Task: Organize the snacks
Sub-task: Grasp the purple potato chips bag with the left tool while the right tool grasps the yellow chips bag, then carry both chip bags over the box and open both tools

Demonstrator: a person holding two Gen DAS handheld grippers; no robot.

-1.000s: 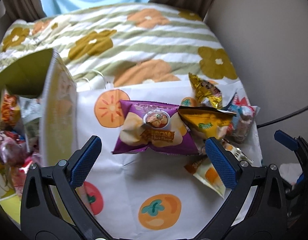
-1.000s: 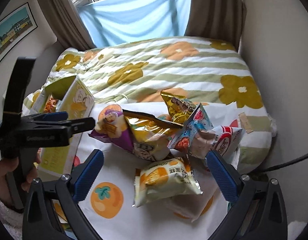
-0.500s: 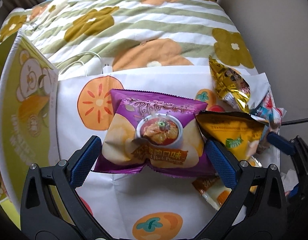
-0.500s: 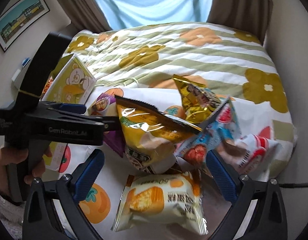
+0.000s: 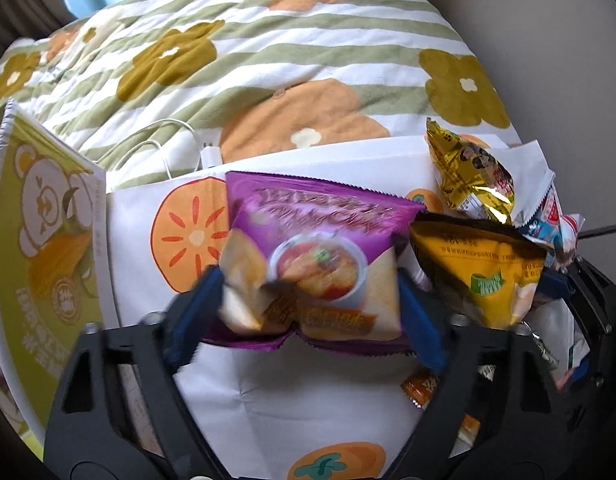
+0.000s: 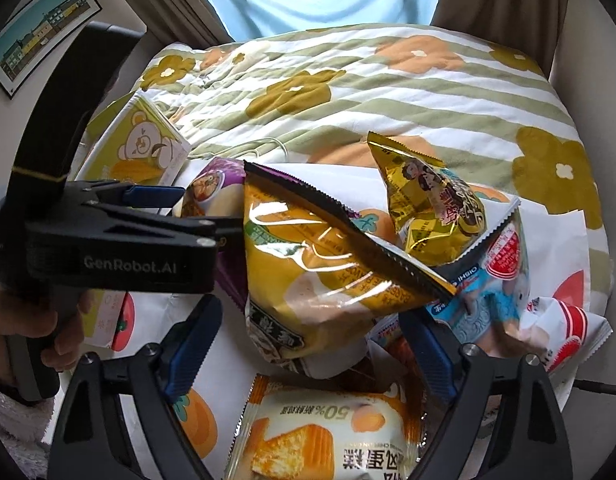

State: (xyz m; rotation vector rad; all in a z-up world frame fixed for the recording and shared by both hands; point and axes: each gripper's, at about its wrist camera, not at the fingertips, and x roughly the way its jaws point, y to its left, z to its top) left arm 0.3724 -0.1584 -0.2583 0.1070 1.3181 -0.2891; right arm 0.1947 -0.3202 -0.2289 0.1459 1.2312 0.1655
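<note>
Fingers point(image 5: 419, 320) of the left gripper point(image 5: 308, 316) are closing on the purple snack bag point(image 5: 319, 256), blue pads pressing its crumpled sides, near the middle of the persimmon-print sheet point(image 5: 308, 400) on the bed point(image 5: 268, 52). Right gripper point(image 6: 308, 344) is closing too, its fingers either side of the yellow chip bag point(image 6: 319, 280), not visibly touching. Cake packet point(image 6: 319, 432) lies nearest; gold packet point(image 6: 427, 200) farther back. Bear-print box point(image 5: 40, 260) stands at the sheet's left edge.
</note>
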